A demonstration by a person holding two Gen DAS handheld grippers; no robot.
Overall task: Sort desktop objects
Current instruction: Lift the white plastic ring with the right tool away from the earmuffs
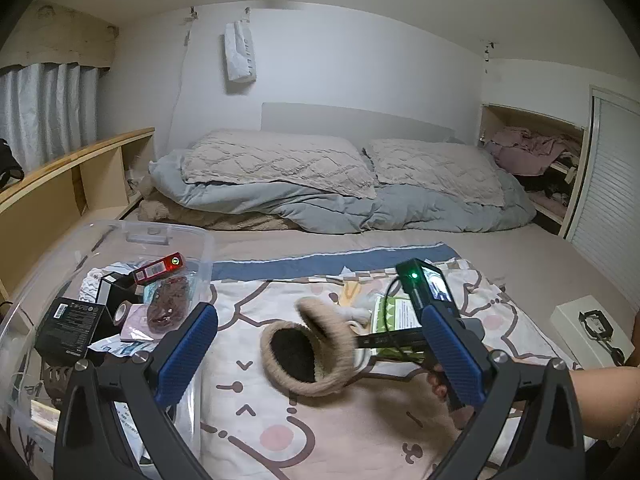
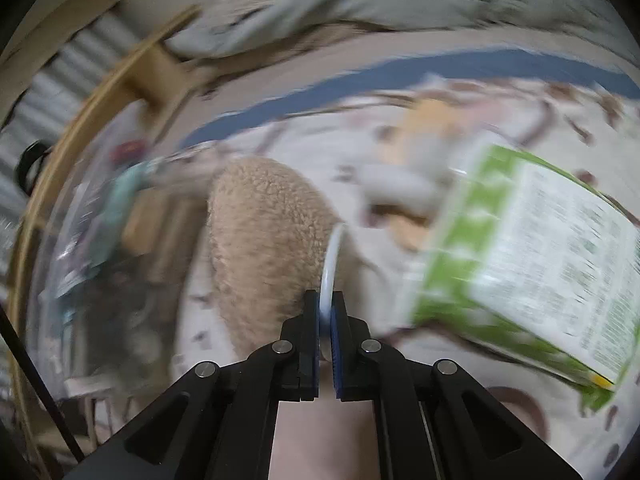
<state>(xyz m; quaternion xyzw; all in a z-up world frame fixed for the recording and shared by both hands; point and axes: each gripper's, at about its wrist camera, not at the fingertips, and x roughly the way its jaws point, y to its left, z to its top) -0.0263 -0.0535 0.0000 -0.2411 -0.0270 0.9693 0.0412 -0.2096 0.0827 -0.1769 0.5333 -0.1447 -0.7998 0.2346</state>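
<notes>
My right gripper (image 2: 327, 312) is shut on the white sole edge of a tan fuzzy slipper (image 2: 264, 248) and holds it above the cartoon-print blanket. In the left wrist view the slipper (image 1: 308, 356) hangs in mid-air with its dark opening facing me, and the right gripper (image 1: 384, 342) comes in from the right. My left gripper (image 1: 320, 344) is open and empty, its blue fingers on either side of the slipper from this view. A clear plastic bin (image 1: 206, 248) at left holds a red device (image 1: 158, 270), black boxes and a dark red item.
A green and white packet (image 2: 520, 280) lies on the blanket (image 1: 320, 432) to the right. A white box (image 1: 584, 330) sits at the bed's right edge. Pillows and a grey duvet (image 1: 340, 200) lie at the far end. A wooden shelf (image 1: 72, 172) runs along the left.
</notes>
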